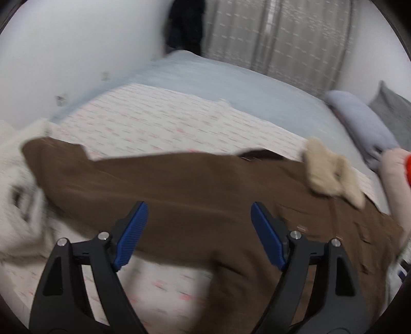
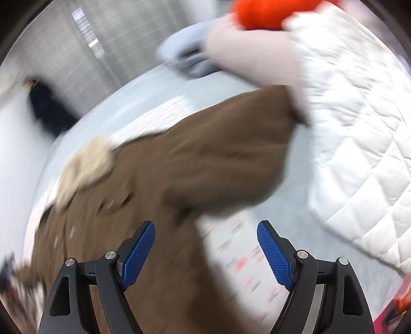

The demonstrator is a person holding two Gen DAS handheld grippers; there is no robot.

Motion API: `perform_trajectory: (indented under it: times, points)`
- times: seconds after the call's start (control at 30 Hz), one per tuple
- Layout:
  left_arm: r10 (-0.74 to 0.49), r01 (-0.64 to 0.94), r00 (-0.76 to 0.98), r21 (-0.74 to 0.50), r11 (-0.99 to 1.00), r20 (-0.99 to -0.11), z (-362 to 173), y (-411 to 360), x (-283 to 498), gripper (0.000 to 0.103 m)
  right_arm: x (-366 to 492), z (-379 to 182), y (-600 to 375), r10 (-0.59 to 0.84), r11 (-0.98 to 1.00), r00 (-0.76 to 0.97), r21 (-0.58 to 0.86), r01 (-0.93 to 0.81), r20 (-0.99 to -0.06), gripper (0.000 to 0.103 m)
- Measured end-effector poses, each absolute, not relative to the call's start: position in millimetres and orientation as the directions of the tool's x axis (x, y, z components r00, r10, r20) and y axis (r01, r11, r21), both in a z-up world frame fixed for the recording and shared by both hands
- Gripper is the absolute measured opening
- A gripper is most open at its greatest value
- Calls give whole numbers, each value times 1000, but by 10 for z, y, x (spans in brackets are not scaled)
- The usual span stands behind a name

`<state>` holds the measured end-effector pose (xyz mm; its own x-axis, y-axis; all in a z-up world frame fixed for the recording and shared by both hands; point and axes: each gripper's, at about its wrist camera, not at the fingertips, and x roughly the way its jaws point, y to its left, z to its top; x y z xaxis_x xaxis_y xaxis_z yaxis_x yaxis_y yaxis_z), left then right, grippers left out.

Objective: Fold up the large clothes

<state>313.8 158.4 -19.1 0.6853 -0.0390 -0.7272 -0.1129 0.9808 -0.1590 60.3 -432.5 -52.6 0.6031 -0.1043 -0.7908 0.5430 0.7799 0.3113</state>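
A large brown coat (image 1: 179, 185) with a beige fleece collar (image 1: 328, 169) lies spread on a patterned sheet (image 1: 154, 120) on a bed. In the right wrist view the coat (image 2: 205, 159) stretches a sleeve toward the upper right, with the collar (image 2: 87, 164) at left. My left gripper (image 1: 199, 231) is open and empty, hovering over the coat's near edge. My right gripper (image 2: 205, 251) is open and empty, over the coat's edge and the sheet (image 2: 241, 257). Both views are motion-blurred.
A white quilted garment (image 2: 359, 154) lies to the right of the coat, with a pinkish garment (image 2: 257, 51), an orange item (image 2: 259, 11) and a grey-blue garment (image 1: 359, 123) nearby. White fabric (image 1: 15, 179) lies at the left. A grey curtain (image 1: 277, 38) and white wall stand behind the bed.
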Motion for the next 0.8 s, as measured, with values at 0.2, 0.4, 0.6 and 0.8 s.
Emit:
perform_trajectory:
  times: [0.2,0.4,0.6,0.8]
  points:
    - [-244,106,615,-228,968,-750,-495,459,2833,86,942,-1008,-4898,-188,605,517,316,731,-835,84]
    - [-342,200,552,-277,940,-760,-1099,-8,2734,86,1223,-1206,-4944,-242,571,556,347,744,-795,25]
    - [-316,210,573,-237,949,-757,-1187,-110,2675,89,1542,-350,-4449,-370,744,676,233,626,-637,14]
    - [-330,202,569,-261,944,-753,-1189,-103,2682,89,2344,138,-3018,-225,969,754,-62,238,-617,12]
